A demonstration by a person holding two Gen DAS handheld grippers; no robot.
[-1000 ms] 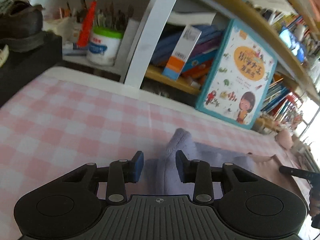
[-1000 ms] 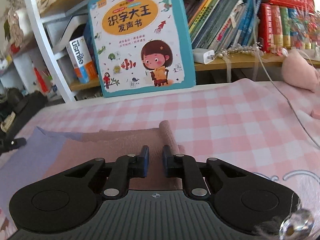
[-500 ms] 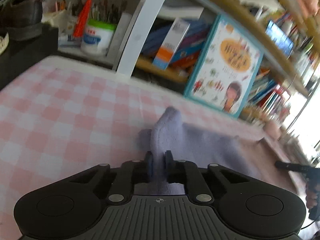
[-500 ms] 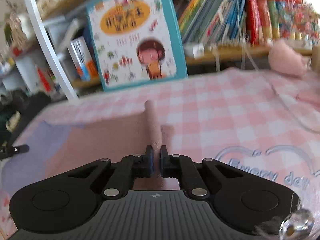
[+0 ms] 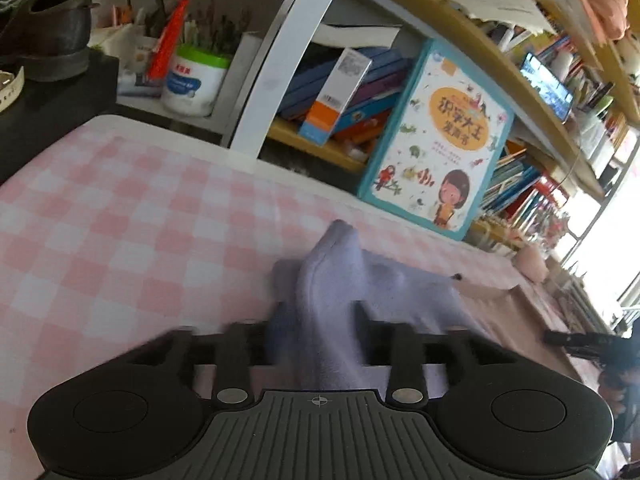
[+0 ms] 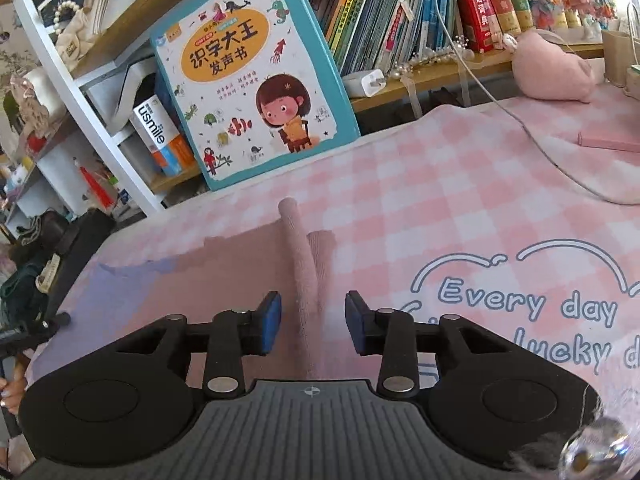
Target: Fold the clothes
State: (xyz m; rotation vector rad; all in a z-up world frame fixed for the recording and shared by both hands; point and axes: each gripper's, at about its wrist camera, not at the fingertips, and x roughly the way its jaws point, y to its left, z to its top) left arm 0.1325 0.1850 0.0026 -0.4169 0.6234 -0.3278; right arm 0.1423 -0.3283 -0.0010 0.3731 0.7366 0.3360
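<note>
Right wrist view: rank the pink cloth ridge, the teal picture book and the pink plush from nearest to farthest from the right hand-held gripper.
1. Pink cloth ridge: between the jaws of the right hand-held gripper.
2. Teal picture book: straight ahead, leaning on the shelf.
3. Pink plush: far right, by the shelf.

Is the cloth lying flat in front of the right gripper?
No. The cloth lies mostly spread, but a pinched ridge stands up between the right gripper's jaws, which have just been opening and stand apart from it.
</note>
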